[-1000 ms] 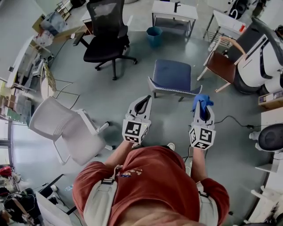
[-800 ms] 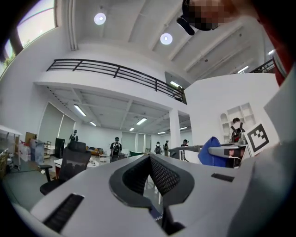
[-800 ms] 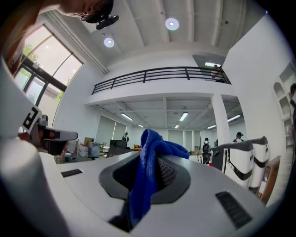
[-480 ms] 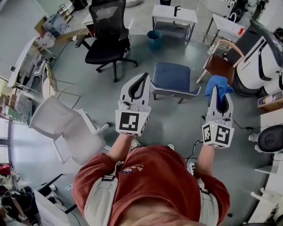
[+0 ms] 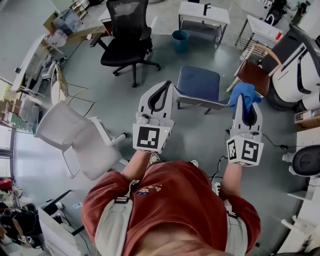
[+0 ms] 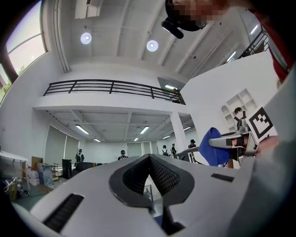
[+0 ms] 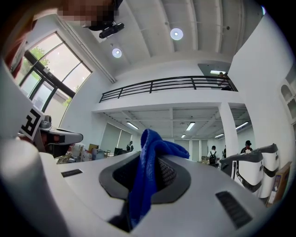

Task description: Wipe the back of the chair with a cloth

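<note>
While the right tongs (image 5: 244,110) clench the blue cloth (image 5: 244,91), the blue chair (image 5: 199,82) stands just beyond, leftward, between them and the clenched, empty left tongs (image 5: 161,97).

A black office chair (image 5: 129,42) stands on the grey floor (image 5: 115,100) toward its far left part, with a teal bin (image 5: 181,41) just right of it. Behind the bin is a white counter (image 5: 204,12). A white mesh chair (image 5: 75,142) lies tipped near the floor's left edge. At the right edge are a brown wooden chair (image 5: 254,75) and a large white-and-black machine (image 5: 300,65); a dark cable (image 5: 272,142) trails nearby. Overhead runs a black balcony railing (image 6: 111,88).
</note>
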Tool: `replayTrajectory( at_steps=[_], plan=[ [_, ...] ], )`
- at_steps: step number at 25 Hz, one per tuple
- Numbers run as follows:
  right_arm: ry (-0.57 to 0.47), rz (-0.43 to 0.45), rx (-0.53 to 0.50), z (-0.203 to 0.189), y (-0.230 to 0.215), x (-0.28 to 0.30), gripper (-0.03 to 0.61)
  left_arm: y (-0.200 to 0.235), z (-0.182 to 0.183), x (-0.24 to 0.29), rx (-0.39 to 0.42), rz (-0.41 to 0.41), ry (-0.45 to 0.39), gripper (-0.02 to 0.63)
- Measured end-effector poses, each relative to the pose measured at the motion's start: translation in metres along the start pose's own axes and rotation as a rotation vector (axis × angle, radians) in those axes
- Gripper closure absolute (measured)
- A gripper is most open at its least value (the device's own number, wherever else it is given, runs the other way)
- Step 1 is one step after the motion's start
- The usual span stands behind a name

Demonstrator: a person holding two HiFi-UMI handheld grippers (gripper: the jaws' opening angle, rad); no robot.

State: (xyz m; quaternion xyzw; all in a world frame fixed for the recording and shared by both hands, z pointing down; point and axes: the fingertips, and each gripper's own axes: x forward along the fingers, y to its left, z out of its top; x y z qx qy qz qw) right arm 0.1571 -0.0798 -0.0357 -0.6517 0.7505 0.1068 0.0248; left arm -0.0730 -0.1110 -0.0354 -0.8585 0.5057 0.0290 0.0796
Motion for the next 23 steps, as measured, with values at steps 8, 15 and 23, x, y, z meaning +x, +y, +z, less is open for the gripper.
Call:
replayTrajectory(
  at_steps=[8, 15, 23],
  plan=[
    [0.017, 0.006, 0.002, -0.004, 0.01, 0.002, 0.522, -0.001, 0.003, -0.005, 0.004, -0.007, 0.003, 0.6],
    [0.018, 0.012, -0.021, -0.006, 0.011, -0.003, 0.522, 0.001, 0.0, -0.008, 0.009, 0.01, 0.0, 0.6],
    [0.019, 0.031, -0.011, -0.011, 0.023, -0.005, 0.522, 0.004, -0.007, -0.016, 0.012, 0.017, 0.013, 0.6]
  ],
)
